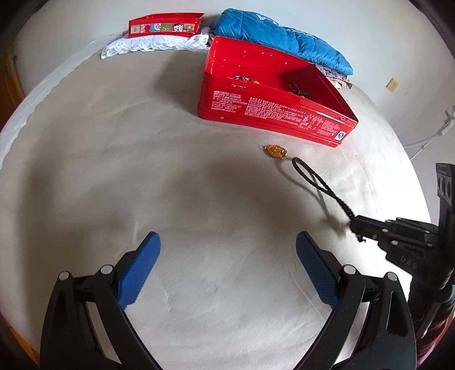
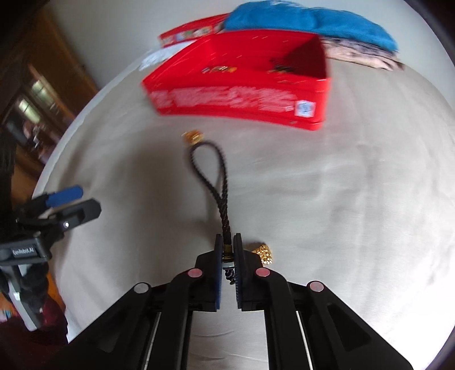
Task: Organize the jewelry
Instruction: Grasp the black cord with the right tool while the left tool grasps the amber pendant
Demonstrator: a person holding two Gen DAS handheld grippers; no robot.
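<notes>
A black braided cord loop (image 2: 220,182) sticks forward from my right gripper (image 2: 227,244), whose blue pads are shut on the cord's banded end. A gold charm (image 2: 263,252) lies just right of those pads. In the left wrist view the same cord (image 1: 318,179) rises from the right gripper (image 1: 354,222) at the right edge. An amber-gold pendant (image 1: 275,151) rests on the bed in front of the open red tin box (image 1: 273,111), which holds a few pieces of jewelry. My left gripper (image 1: 227,247) hovers open over bare sheet, holding nothing.
The cream bed sheet (image 1: 142,170) covers the whole work area. A blue folded garment (image 1: 281,37) lies behind the red box, with a red lid (image 1: 165,27) and white lace cloth (image 1: 150,45) at the far edge. The left gripper (image 2: 71,199) shows at the right wrist view's left.
</notes>
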